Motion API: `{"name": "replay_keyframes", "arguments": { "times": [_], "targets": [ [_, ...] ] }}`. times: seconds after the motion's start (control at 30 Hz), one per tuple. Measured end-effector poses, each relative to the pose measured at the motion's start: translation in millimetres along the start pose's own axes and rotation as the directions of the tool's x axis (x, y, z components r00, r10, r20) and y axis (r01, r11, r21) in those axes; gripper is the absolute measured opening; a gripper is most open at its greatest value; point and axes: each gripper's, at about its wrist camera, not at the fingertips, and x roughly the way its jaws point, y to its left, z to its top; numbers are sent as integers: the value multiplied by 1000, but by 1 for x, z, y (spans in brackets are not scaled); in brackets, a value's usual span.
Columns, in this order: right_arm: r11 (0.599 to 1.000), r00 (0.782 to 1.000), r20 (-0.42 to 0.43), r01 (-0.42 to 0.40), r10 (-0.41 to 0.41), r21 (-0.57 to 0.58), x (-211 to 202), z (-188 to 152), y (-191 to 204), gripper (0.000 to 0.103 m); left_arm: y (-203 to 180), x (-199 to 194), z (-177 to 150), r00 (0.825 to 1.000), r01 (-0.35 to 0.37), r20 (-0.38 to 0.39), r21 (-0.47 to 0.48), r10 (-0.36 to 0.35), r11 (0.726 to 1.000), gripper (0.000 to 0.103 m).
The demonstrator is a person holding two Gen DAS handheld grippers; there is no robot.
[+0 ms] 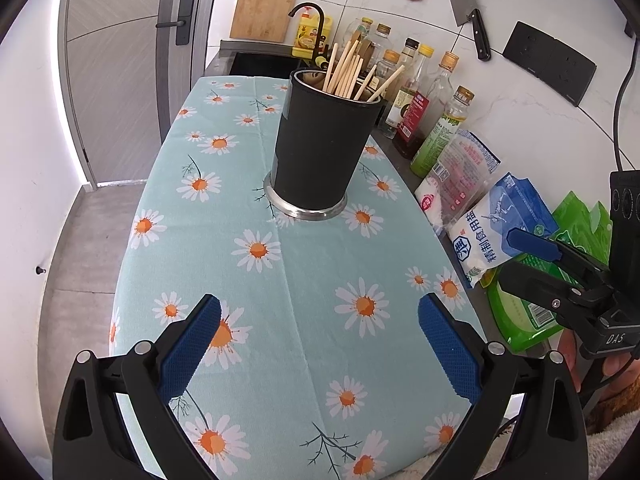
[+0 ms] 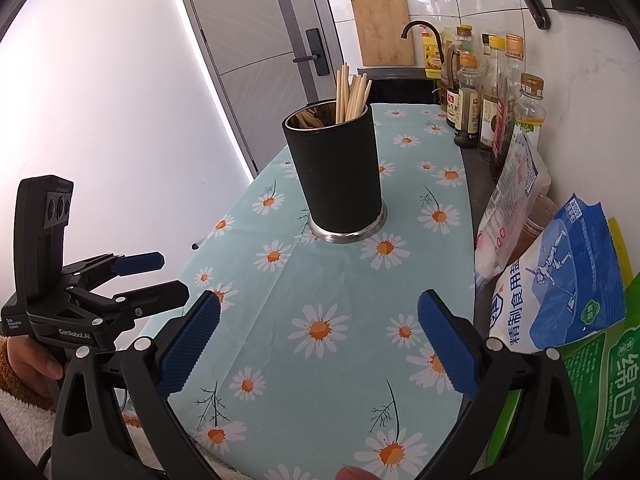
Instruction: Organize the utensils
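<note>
The black utensil holder [image 1: 316, 144] stands upright on its steel base in the middle of the daisy-print surface [image 1: 296, 280], far from both claws. A sheaf of pale chopsticks [image 1: 352, 74] leans out of its right side; they overlap too much to count. The right wrist view looks into the left part of the holder [image 2: 334, 168], where darker wooden pieces [image 2: 308, 118] lie, possibly spoon handles. The left claw [image 1: 320, 346] hangs open and empty over the near surface; the right claw [image 2: 318, 346] does likewise. Along the right edge stand about nine bottles [image 1: 440, 88] and three bags [image 1: 496, 228]. A cleaver [image 1: 466, 10] and cutting board [image 1: 264, 4] hang on the far wall.
</note>
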Motion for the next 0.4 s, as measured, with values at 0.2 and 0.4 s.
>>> {"name": "replay_keyframes", "arguments": {
  "times": [0.2,0.4],
  "targets": [
    [1000,1000,0,1,-1,3,-1,0,0,98,0,0,0,1000,1,3,1,-1,1000,96],
    [1000,1000,-1,2,-2,5,-2,0,1,98,-1,1,0,1000,-3,1,9,3,1000,96]
  ]
}}
